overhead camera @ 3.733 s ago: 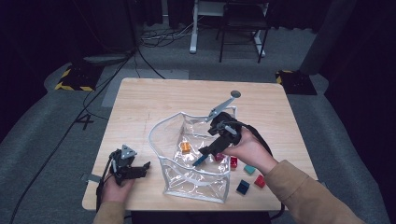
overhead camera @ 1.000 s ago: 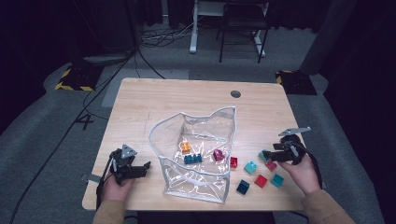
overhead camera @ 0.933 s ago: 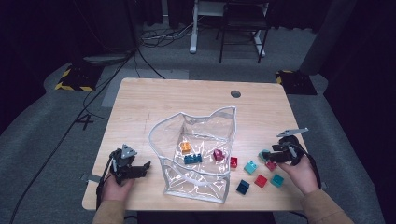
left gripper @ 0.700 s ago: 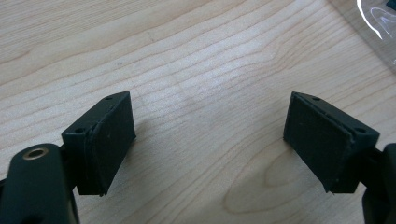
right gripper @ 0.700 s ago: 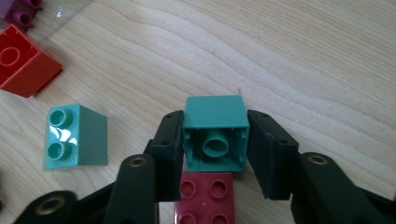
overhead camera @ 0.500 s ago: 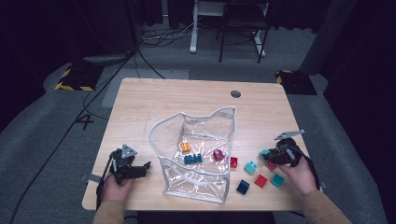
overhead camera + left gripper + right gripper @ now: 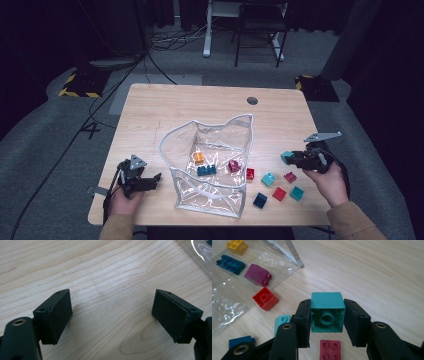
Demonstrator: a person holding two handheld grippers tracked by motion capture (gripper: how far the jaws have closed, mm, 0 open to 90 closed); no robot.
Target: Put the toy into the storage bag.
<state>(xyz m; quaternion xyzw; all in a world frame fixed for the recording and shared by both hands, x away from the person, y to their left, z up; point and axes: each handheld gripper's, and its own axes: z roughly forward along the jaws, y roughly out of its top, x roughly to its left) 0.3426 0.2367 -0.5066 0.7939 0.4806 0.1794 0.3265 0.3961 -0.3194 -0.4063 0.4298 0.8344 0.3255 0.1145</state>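
My right gripper [image 7: 291, 159] is shut on a teal brick [image 7: 286, 157] and holds it a little above the table at the right. Its jaws have just been closing with the brick between them. In the right gripper view the teal brick [image 7: 327, 312] sits squarely between both pads of the right gripper [image 7: 327, 323], hollow underside toward the camera. My left gripper [image 7: 150, 181] rests at the front left, open over bare wood. The left gripper view has the left gripper [image 7: 112, 312] wide with nothing between its pads.
A clear plastic bag [image 7: 210, 204] lies mid-table holding an orange brick [image 7: 199, 158], a dark teal brick [image 7: 206, 170] and a magenta brick [image 7: 233, 165]. A red brick [image 7: 250, 173] sits beside it. Several loose bricks [image 7: 279, 193] lie right of the bag, among them a maroon brick [image 7: 330, 350].
My right gripper closed on the teal brick, lifted it off the table and drifted slightly left. The left gripper stayed put.
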